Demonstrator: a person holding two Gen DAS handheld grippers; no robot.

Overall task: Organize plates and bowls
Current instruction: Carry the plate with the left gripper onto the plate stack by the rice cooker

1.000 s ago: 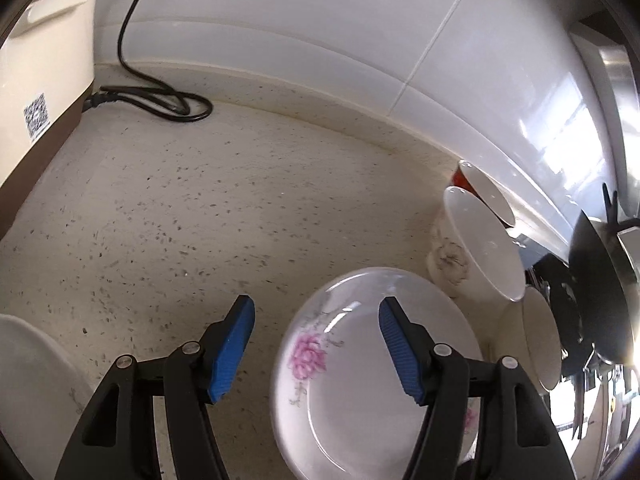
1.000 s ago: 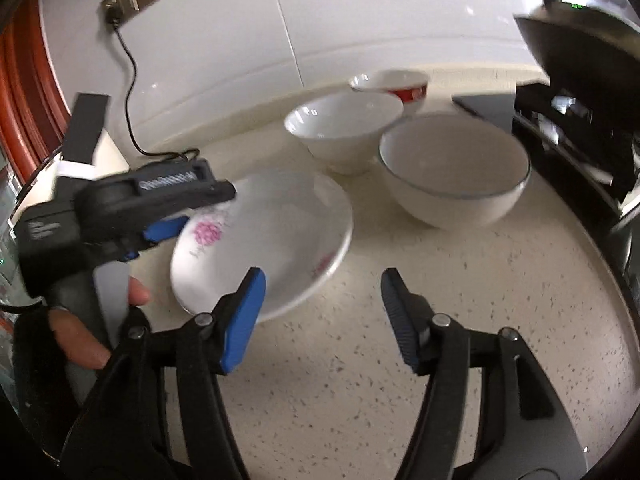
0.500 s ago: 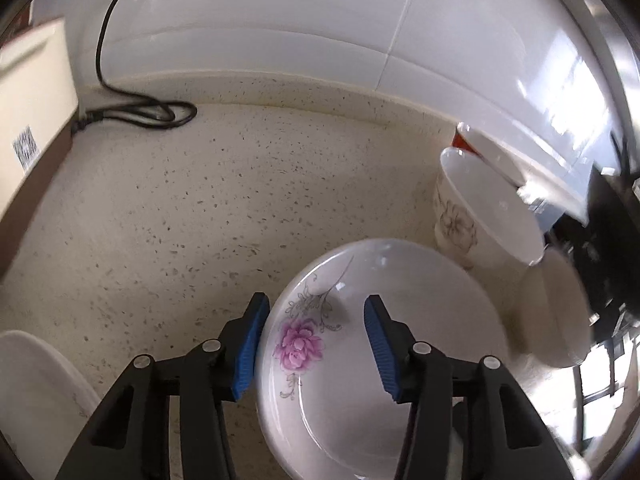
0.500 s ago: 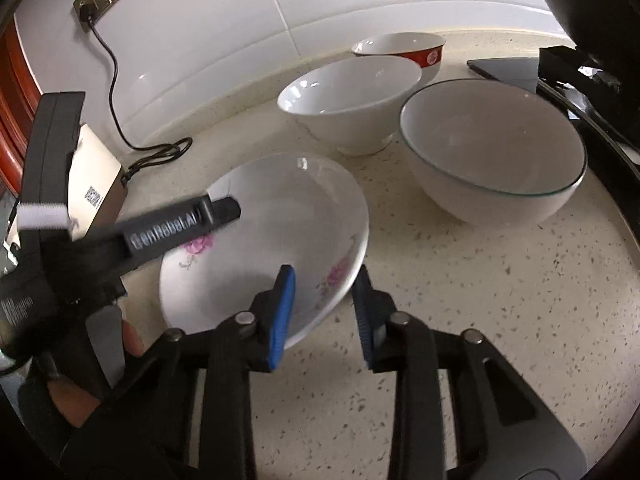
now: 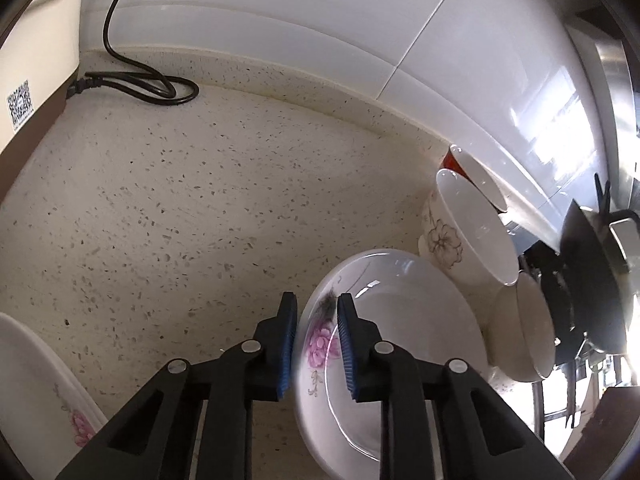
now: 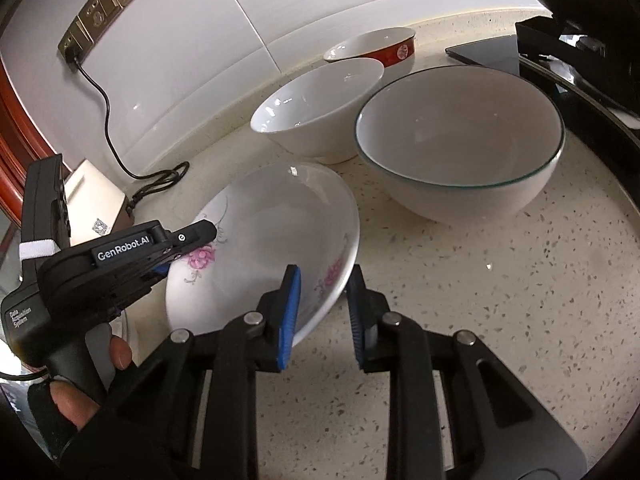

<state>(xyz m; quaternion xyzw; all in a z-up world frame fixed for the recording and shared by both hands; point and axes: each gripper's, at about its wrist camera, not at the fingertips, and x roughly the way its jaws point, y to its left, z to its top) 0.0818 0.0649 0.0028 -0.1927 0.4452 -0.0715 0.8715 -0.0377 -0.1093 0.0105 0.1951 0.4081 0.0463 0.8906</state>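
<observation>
A white plate with pink flowers (image 5: pixel 400 340) (image 6: pixel 272 248) is held tilted just above the speckled counter (image 5: pixel 200 200). My left gripper (image 5: pixel 317 320) is shut on its left rim, one blue pad on each face; in the right wrist view the left gripper (image 6: pixel 176 258) shows with a hand on its handle. My right gripper (image 6: pixel 323 292) is shut on the near rim by a pink flower. Behind stand a white floral bowl (image 5: pixel 468 232) (image 6: pixel 320 104), a red bowl (image 5: pixel 476 176) (image 6: pixel 376 46) and a large green-rimmed bowl (image 6: pixel 460 144) (image 5: pixel 528 332).
Another flowered plate (image 5: pixel 36 392) lies at the lower left. A cream appliance (image 5: pixel 36 60) with a black cord (image 5: pixel 140 84) sits at the far left by the tiled wall. A black wok and stove (image 5: pixel 592 272) bound the right side.
Both grippers went from wide open to shut on the flowered plate's rim, left side and near side. The plate now sits tilted.
</observation>
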